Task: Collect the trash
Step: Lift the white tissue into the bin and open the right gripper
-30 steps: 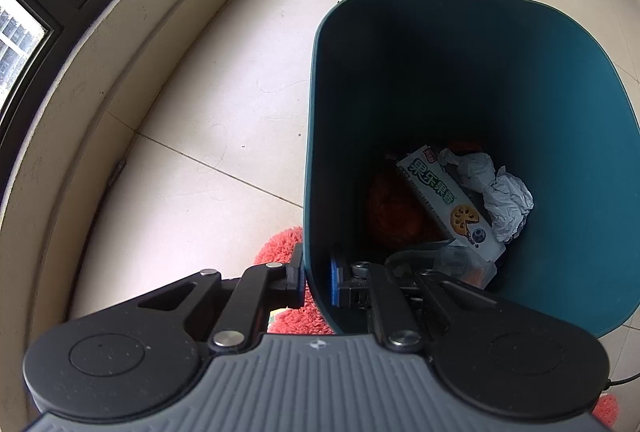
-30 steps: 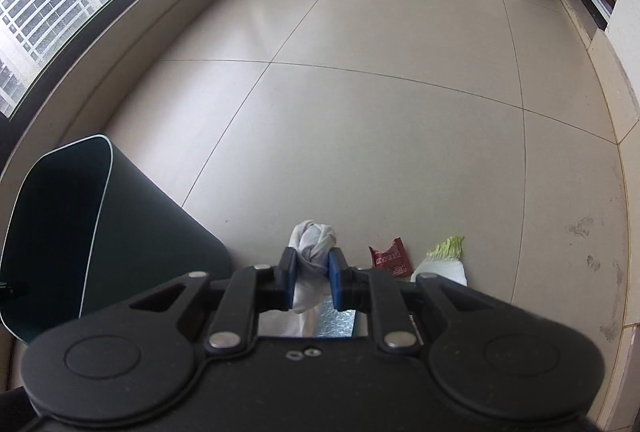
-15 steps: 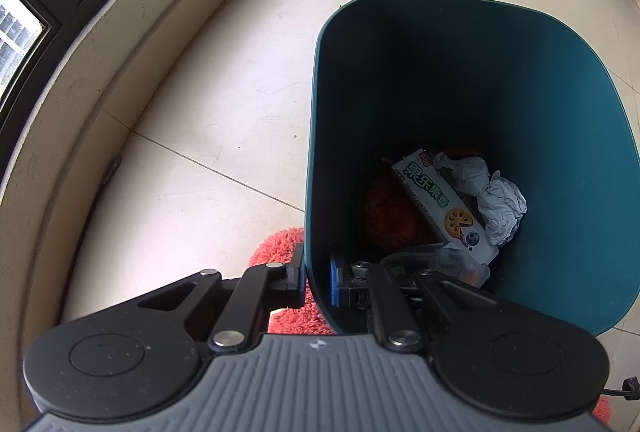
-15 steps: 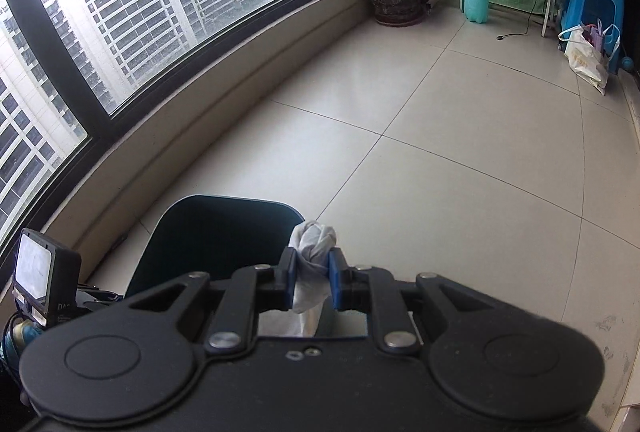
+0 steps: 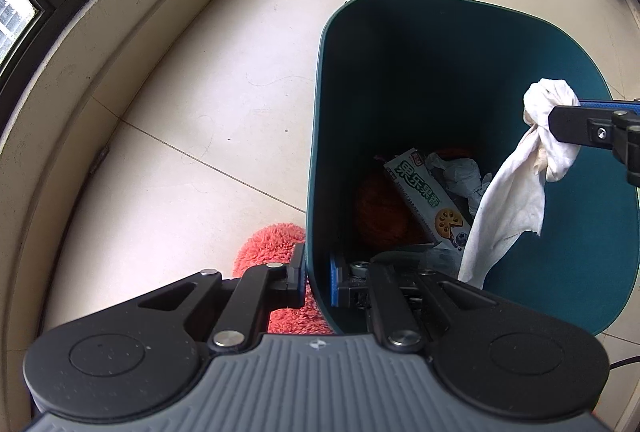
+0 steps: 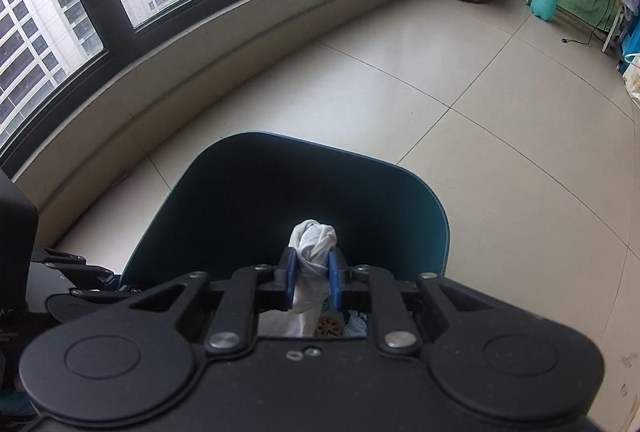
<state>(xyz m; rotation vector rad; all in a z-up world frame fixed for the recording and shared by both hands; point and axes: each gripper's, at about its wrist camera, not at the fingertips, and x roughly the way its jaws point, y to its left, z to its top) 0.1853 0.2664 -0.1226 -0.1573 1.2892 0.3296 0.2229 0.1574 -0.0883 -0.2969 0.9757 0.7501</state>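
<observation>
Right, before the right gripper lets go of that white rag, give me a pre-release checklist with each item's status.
1. Right gripper shut on the white rag: ok.
2. Rag over the teal bin's opening, not the floor: ok; it hangs inside the rim line in the left wrist view.
3. Left gripper clamped on the bin's near wall, one of its fingers on each side: ok.
4. Room in the bin: ok; the snack box and crumpled paper lie low.
5. Rag's tail free of the left gripper: cannot tell; it hangs close.
</observation>
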